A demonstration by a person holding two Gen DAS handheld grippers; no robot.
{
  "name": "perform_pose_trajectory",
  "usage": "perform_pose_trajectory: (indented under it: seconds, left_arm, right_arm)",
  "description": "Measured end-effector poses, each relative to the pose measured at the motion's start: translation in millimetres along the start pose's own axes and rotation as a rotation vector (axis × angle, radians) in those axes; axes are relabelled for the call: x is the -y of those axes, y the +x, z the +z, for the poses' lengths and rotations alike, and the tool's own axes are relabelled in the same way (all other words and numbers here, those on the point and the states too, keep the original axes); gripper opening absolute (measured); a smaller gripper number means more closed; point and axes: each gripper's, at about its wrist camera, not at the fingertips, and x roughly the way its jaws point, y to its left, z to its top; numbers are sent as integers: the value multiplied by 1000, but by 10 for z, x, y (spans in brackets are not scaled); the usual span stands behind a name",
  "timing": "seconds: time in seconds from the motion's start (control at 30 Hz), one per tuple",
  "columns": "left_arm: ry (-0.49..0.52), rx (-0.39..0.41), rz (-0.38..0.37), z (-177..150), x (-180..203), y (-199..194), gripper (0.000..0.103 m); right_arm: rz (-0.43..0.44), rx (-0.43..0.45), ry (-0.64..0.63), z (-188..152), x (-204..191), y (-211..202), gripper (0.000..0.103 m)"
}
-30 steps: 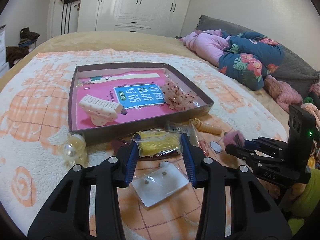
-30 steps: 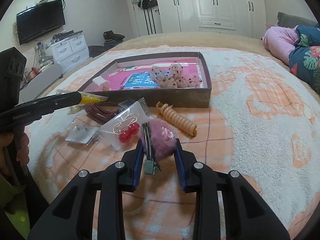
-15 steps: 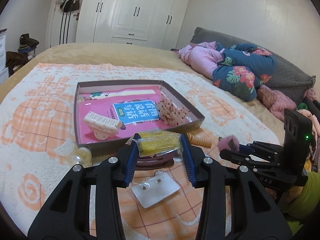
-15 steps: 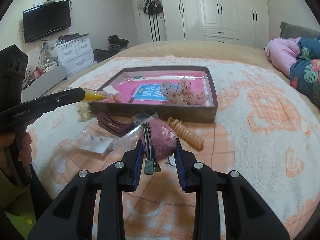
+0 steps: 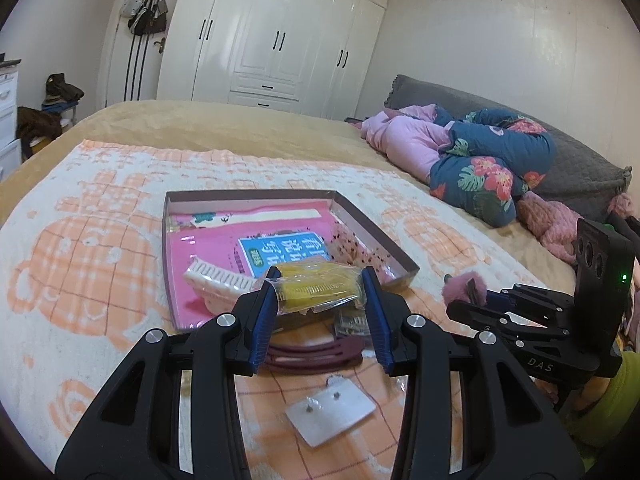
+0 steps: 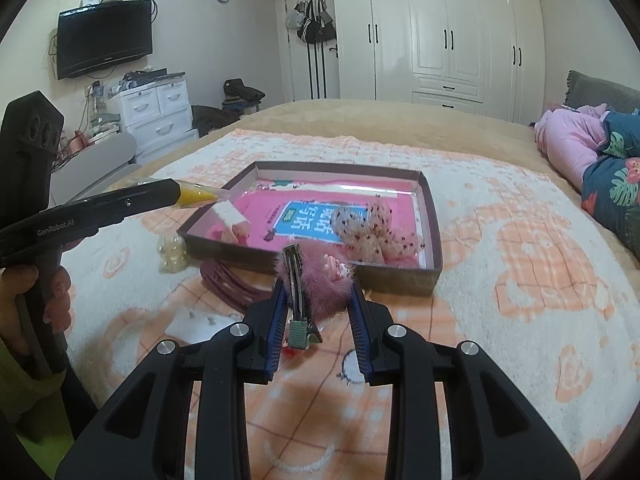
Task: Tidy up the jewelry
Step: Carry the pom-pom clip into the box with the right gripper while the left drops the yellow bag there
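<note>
Tongs first: left tongs (image 5: 320, 300) are pinching a clear packet holding a yellow comb (image 5: 316, 286), hanging above the near edge of the tray. Right tongs (image 6: 316, 308) are pinching a fluffy pink hair clip (image 6: 316, 284), its metal clip bar (image 6: 295, 280) lying against the left finger, held clear of the blanket just short of the tray's near wall.

Below the left tongs, a dark maroon hair band (image 5: 316, 356) is lying on the blanket, with a small clear bag of ear studs (image 5: 332, 408) nearer the camera. A cluster of pale pearly beads (image 6: 172, 252) is sitting just beside the tray's left corner.

Tray (image 6: 434, 216) is a shallow brown cardboard lid sitting on the orange-and-white blanket (image 6: 520, 280) on the bed. Inside: a pink booklet (image 5: 208, 252) with a blue label carrying Chinese characters, too small to be reading; a white comb-type clip (image 5: 218, 280) lying on it; a speckled sheer scrunchie (image 6: 372, 232) sitting in the right part.

Writing: "GenRobot.AI" is showing on the left tongs' arm in the right view, "DAS" on the right tongs' body in the left view.
</note>
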Motion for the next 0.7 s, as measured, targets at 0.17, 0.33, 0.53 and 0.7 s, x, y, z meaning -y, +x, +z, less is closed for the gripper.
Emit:
perform_pose_trajectory:
  seconds: [0.17, 0.33, 0.53, 0.7]
  left_arm:
    - [10, 17, -11, 97, 6, 60, 32]
    - [11, 23, -19, 171, 7, 172, 32]
    - [12, 28, -40, 268, 26, 364, 32]
    - [16, 22, -60, 308, 75, 577, 33]
  right_arm:
    - [-20, 16, 3, 104, 44, 18, 28]
    - [-59, 37, 17, 206, 143, 55, 28]
    - [-113, 58, 43, 342, 324, 138, 28]
    - [-155, 59, 56, 418, 458, 239, 28]
